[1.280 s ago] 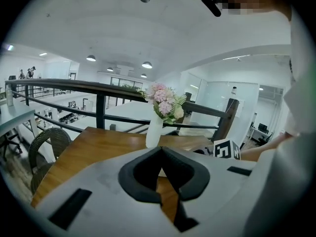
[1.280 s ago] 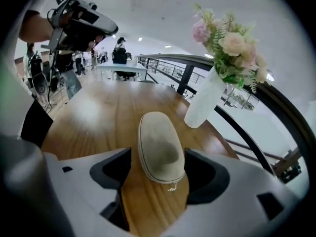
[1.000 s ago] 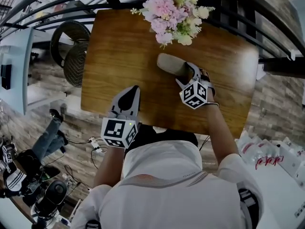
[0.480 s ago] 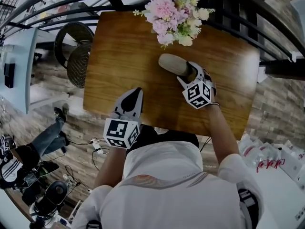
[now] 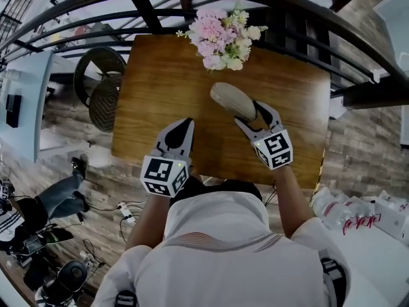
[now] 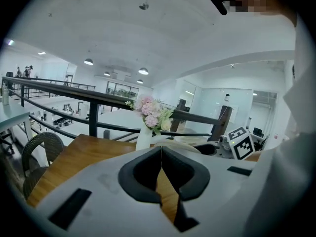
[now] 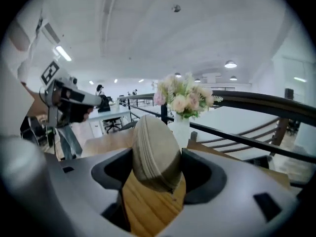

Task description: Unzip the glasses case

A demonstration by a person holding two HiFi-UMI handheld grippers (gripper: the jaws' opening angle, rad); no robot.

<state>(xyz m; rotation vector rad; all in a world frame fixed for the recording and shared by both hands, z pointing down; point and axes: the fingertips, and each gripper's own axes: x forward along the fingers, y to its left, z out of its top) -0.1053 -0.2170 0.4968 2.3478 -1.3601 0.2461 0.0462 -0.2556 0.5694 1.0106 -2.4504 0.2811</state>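
Beige glasses case [image 5: 231, 98] clamped in right tongs [image 5: 251, 114], just narrowed; left tongs [image 5: 182, 128] closed, empty.

The head view looks steeply down over the flowers [image 5: 220, 34], while both gripper views face those same flowers from low and seemingly near, across the worktop [image 5: 160, 94].

I record that the right gripper [image 5: 249, 113] has risen and rolled over the last second. Its jaws have just been closing slightly on the case [image 5: 231, 99], now carried up off the table [image 5: 160, 75] on edge. The left gripper [image 5: 181, 125] has lifted a little.
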